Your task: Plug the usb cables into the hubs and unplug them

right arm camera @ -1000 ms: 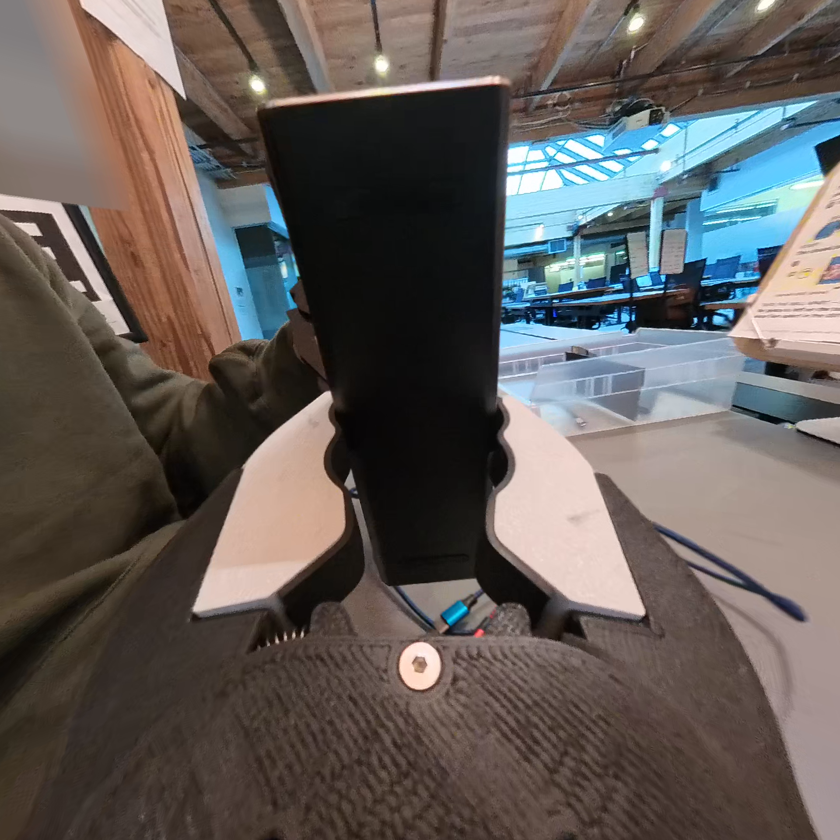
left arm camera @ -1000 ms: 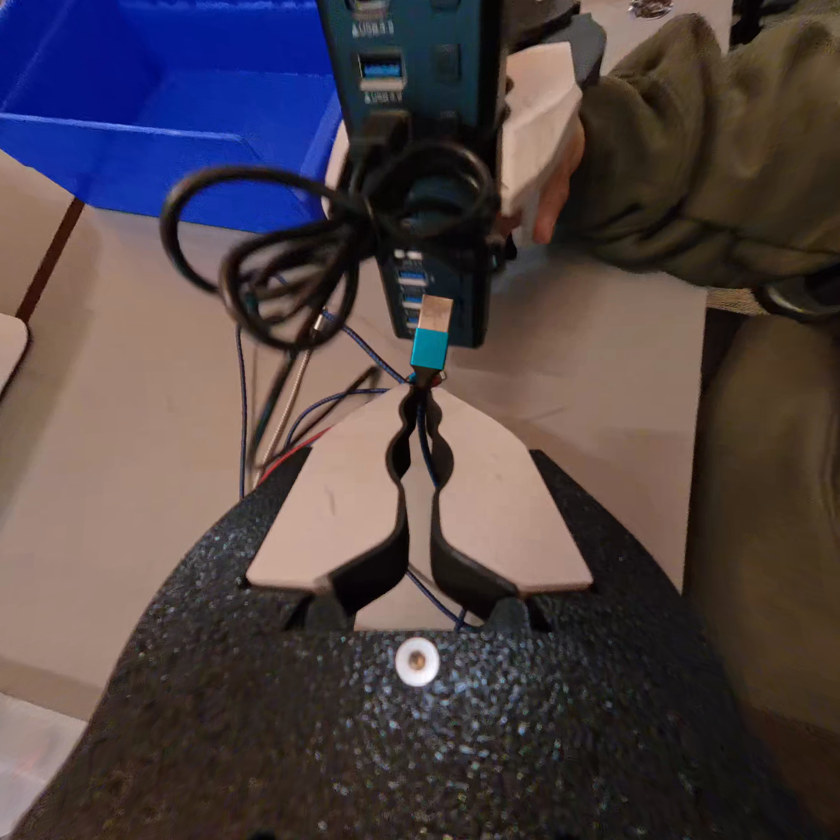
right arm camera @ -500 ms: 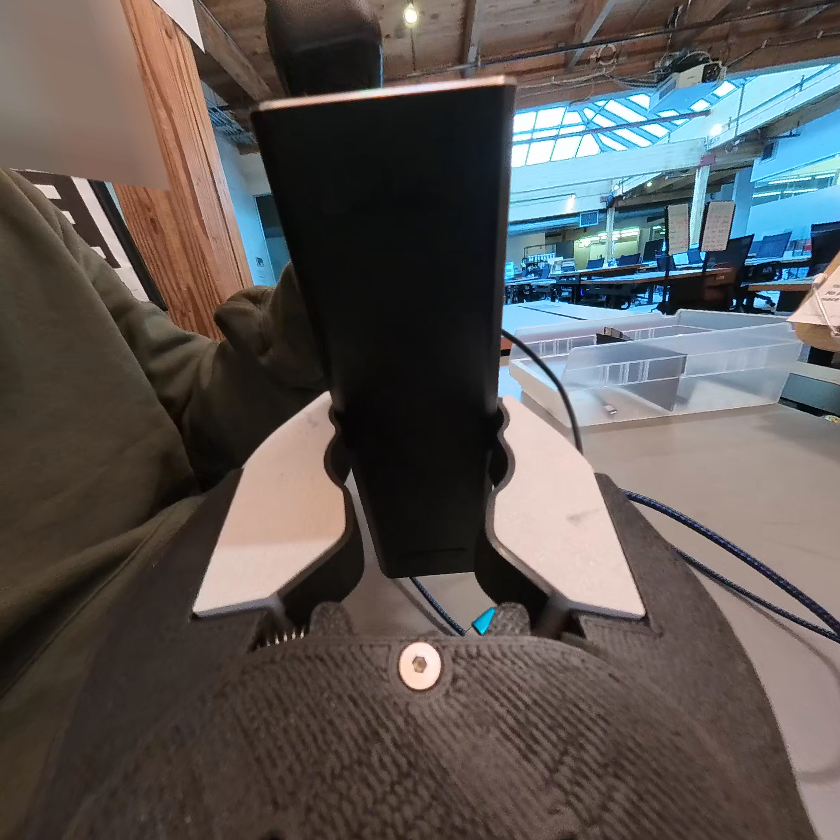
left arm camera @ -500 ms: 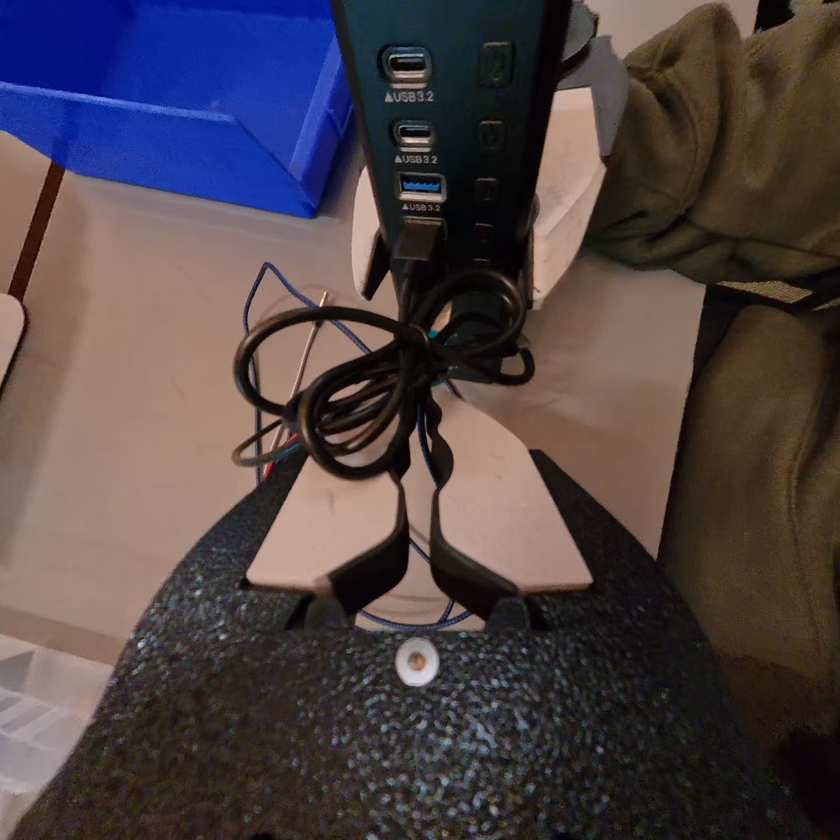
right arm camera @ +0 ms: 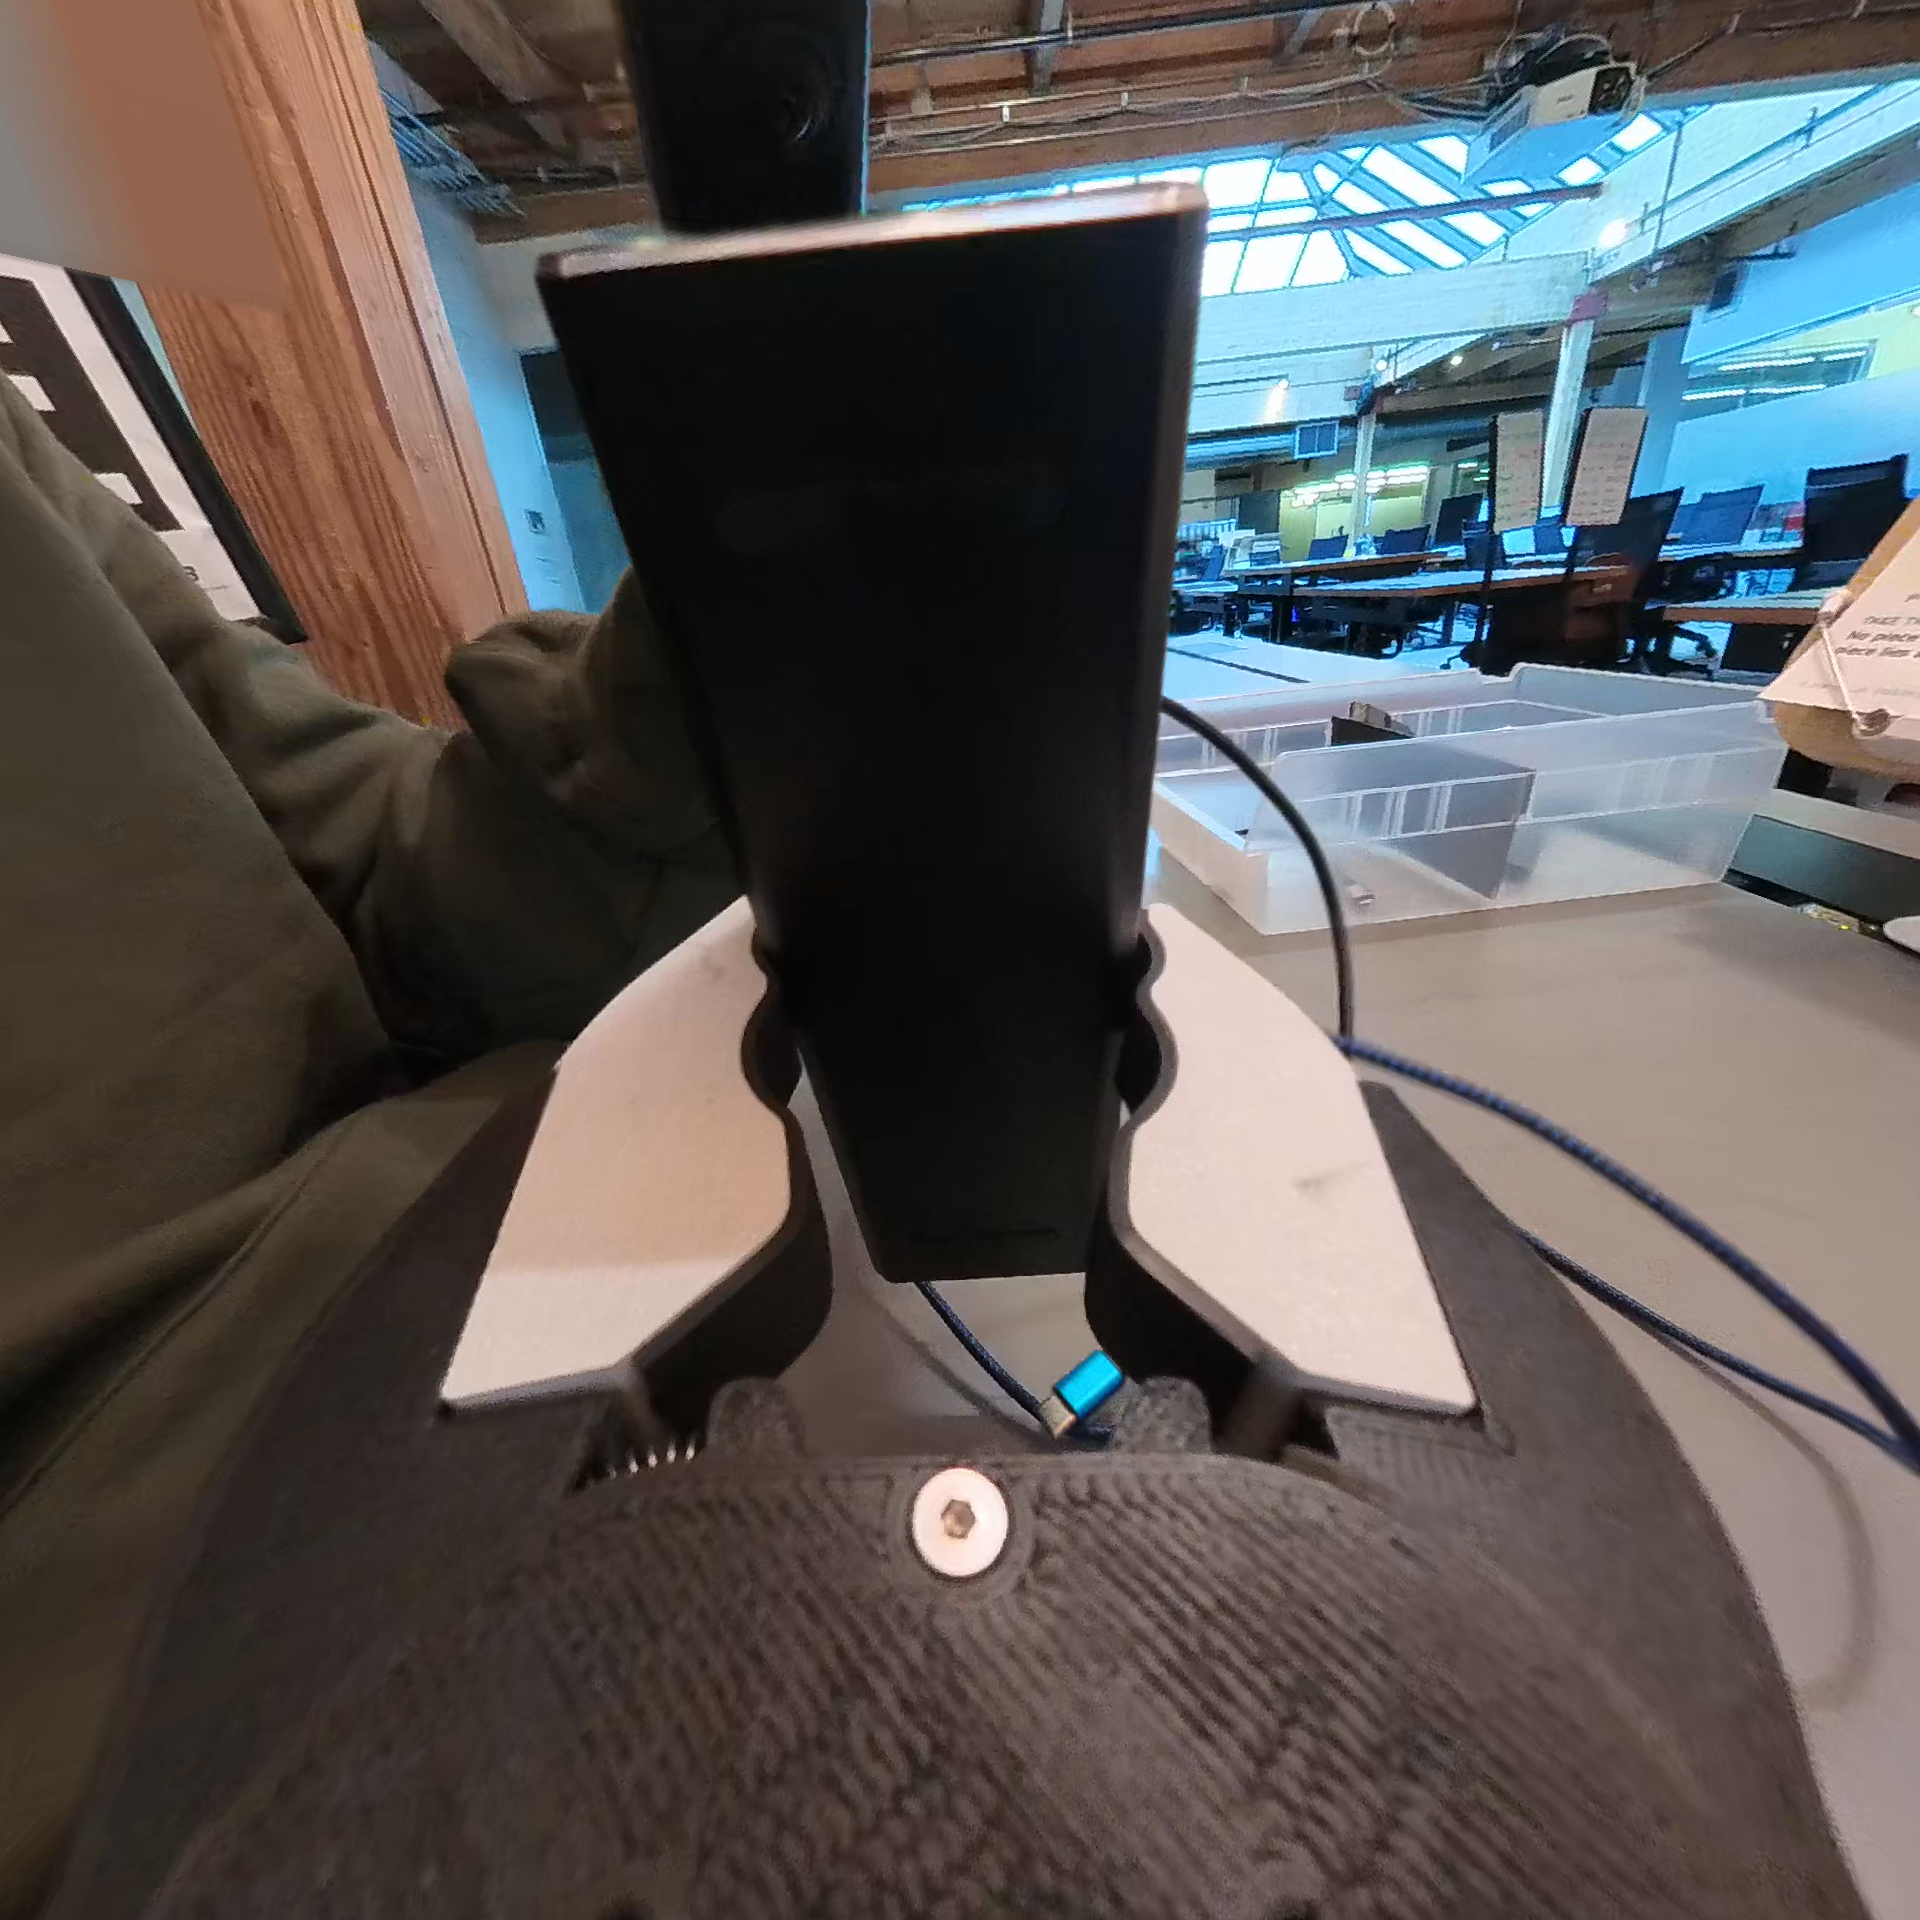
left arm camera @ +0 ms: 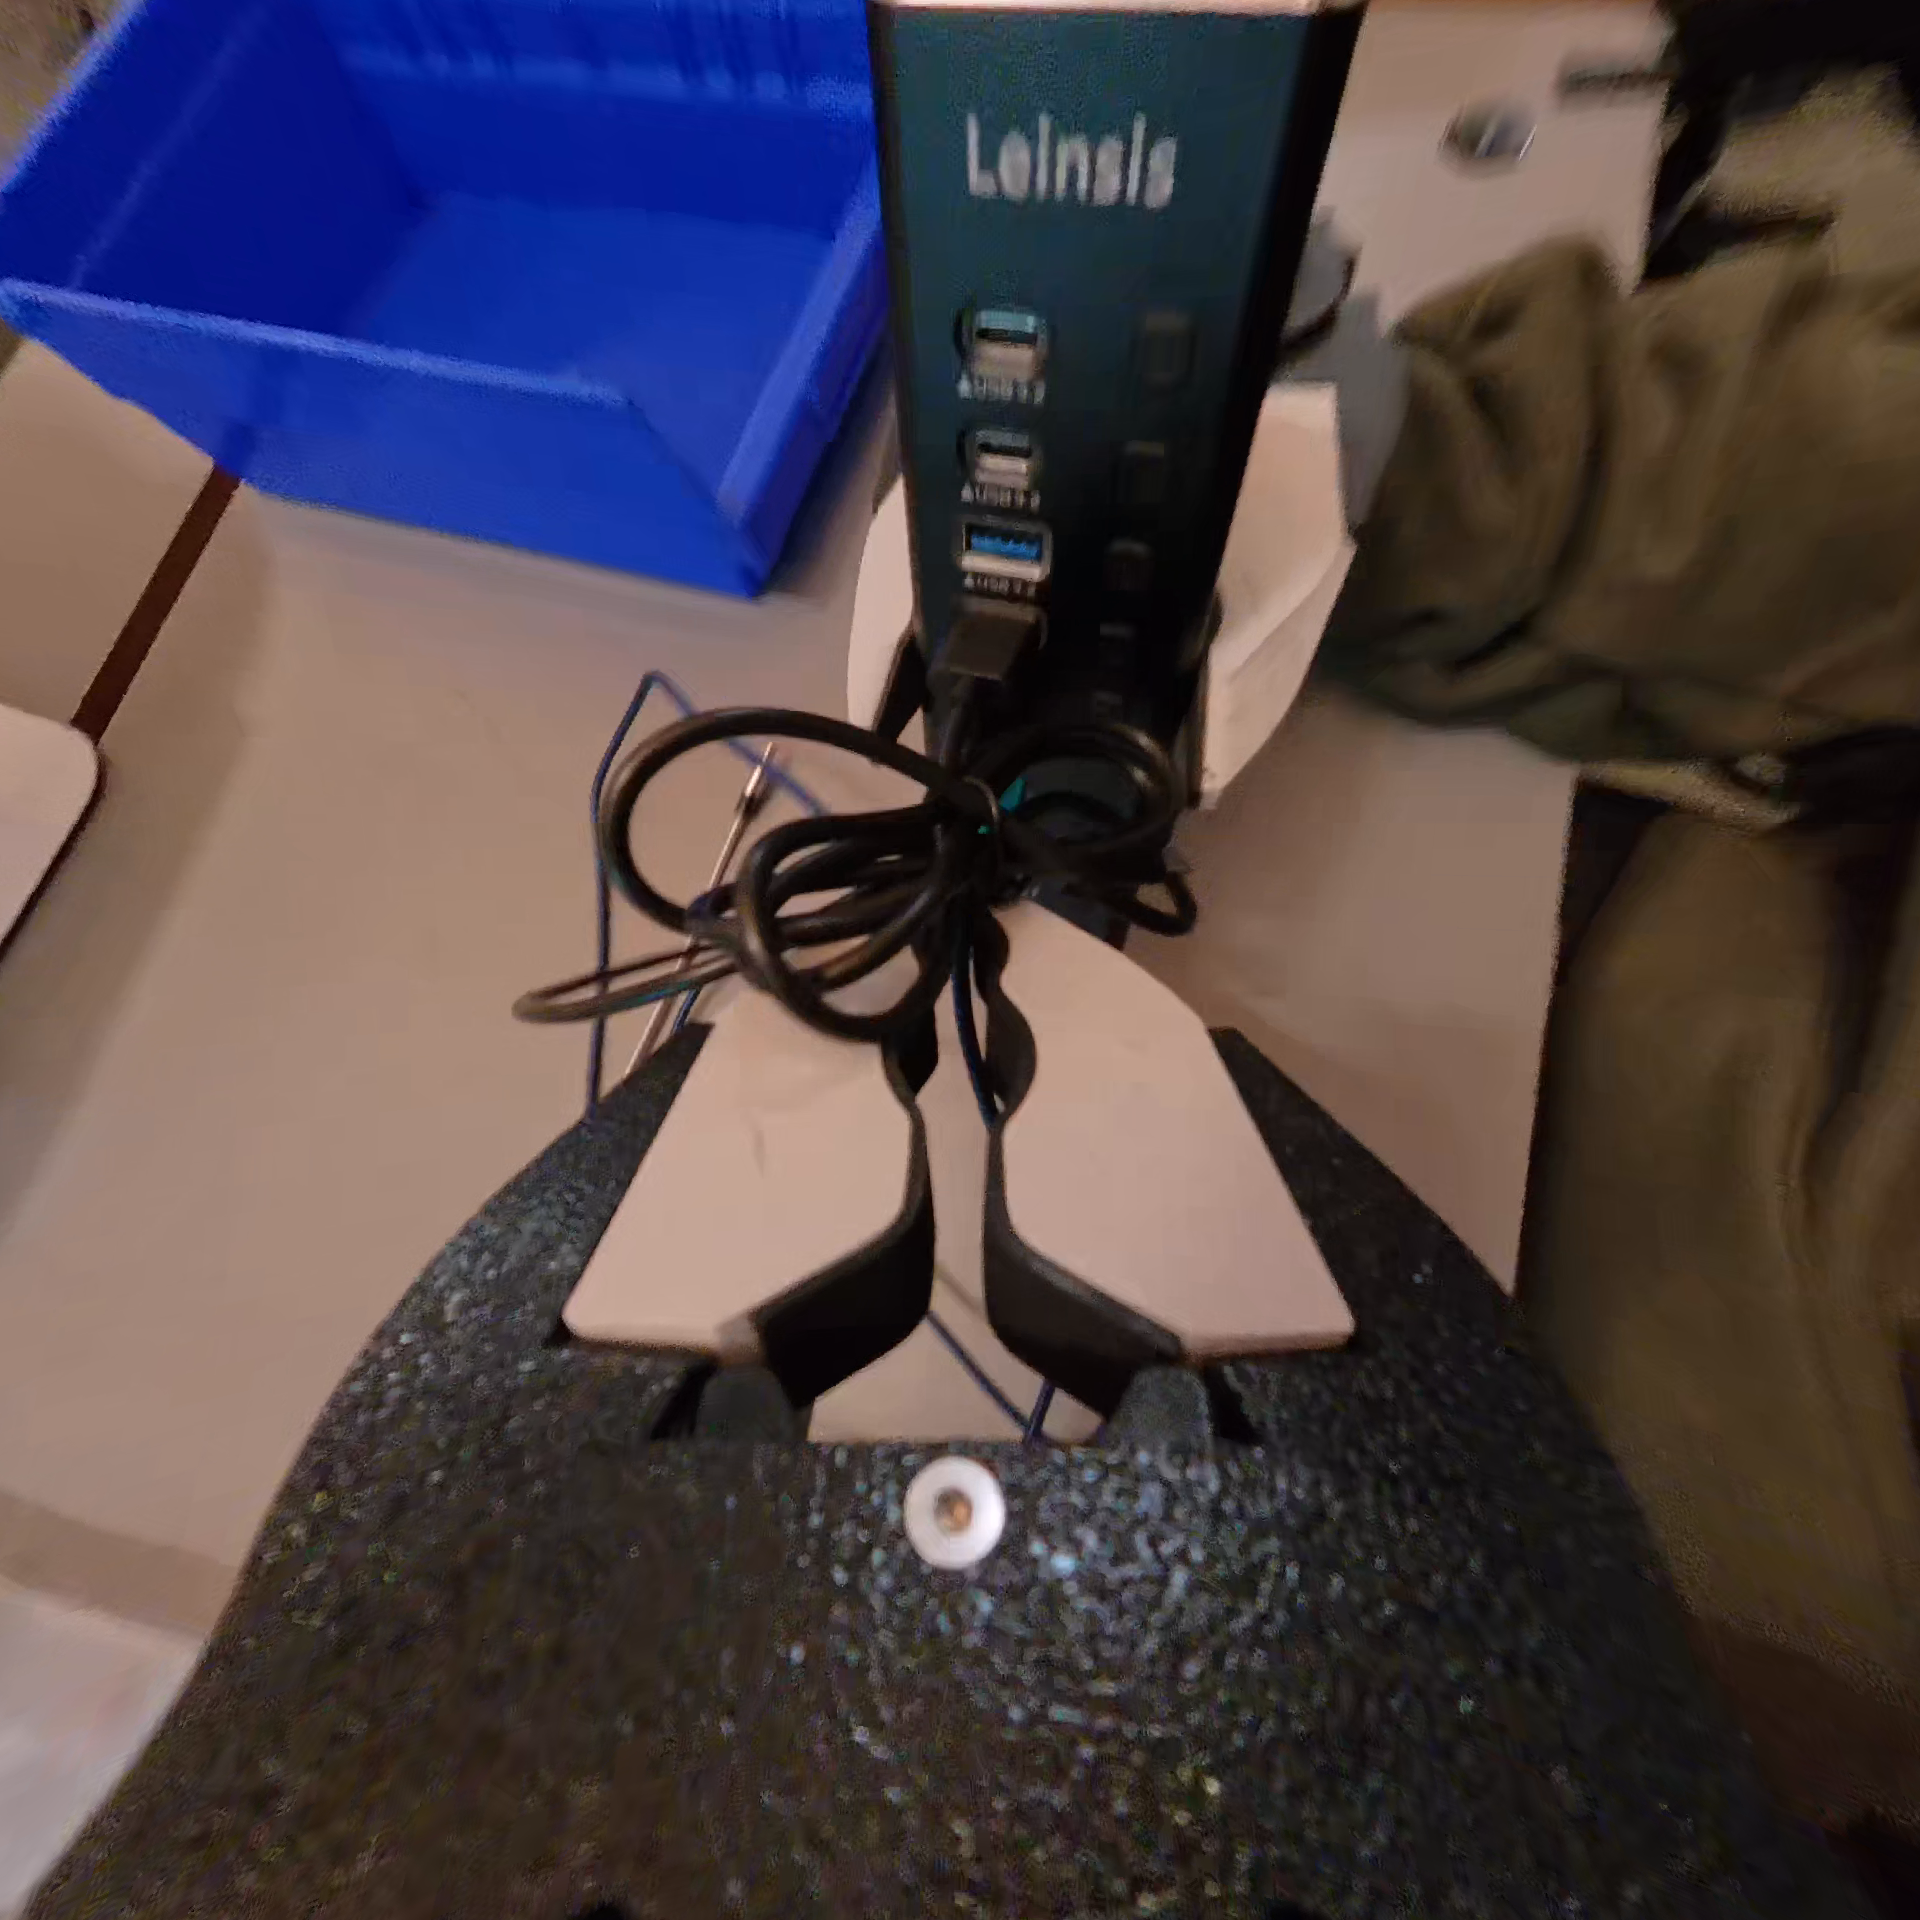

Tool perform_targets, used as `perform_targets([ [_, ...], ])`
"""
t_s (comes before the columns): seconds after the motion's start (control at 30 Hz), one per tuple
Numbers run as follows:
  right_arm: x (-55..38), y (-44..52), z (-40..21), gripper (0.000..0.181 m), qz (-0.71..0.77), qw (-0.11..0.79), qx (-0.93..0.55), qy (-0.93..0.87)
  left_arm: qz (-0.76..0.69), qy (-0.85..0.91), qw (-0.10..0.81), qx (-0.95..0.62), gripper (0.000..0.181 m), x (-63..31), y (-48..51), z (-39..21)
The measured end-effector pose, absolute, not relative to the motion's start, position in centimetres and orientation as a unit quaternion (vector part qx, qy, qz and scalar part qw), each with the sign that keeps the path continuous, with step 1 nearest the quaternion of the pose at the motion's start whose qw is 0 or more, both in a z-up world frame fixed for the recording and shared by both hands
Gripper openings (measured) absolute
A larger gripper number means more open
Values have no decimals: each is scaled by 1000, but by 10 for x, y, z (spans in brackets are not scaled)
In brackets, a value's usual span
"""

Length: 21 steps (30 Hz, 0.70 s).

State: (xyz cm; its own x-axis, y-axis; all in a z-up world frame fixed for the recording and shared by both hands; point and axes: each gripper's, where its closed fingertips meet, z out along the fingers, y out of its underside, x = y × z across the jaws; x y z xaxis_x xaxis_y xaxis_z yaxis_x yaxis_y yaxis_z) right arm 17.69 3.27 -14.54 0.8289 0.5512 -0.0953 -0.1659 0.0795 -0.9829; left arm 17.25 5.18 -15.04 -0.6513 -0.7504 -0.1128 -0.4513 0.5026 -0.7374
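The right claw (right arm camera: 951,997) squeezes the black hub (right arm camera: 883,675). The left claw (left arm camera: 961,966) pinches the blue cable (left arm camera: 966,1023), close under the hub's bottom edge.

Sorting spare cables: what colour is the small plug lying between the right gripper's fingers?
Bright metallic blue plug, on a dark blue braided cable; the right wrist view shows it best.

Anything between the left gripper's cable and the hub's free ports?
Yes. A bundle of black cable hangs from the hub, draped over the left gripper tips, below the ports. The plug itself is hidden.
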Motion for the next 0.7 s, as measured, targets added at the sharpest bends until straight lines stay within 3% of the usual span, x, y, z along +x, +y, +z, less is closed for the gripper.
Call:
perform_targets([
  [0.3,177,28,-136,61,266,729,-612,-150,-493,772,195,-350,2,175,44,-137],
  [0.7,175,30,-143,61,283,719,-617,-150,-316,873,203,-313,2,167,49,-150],
])
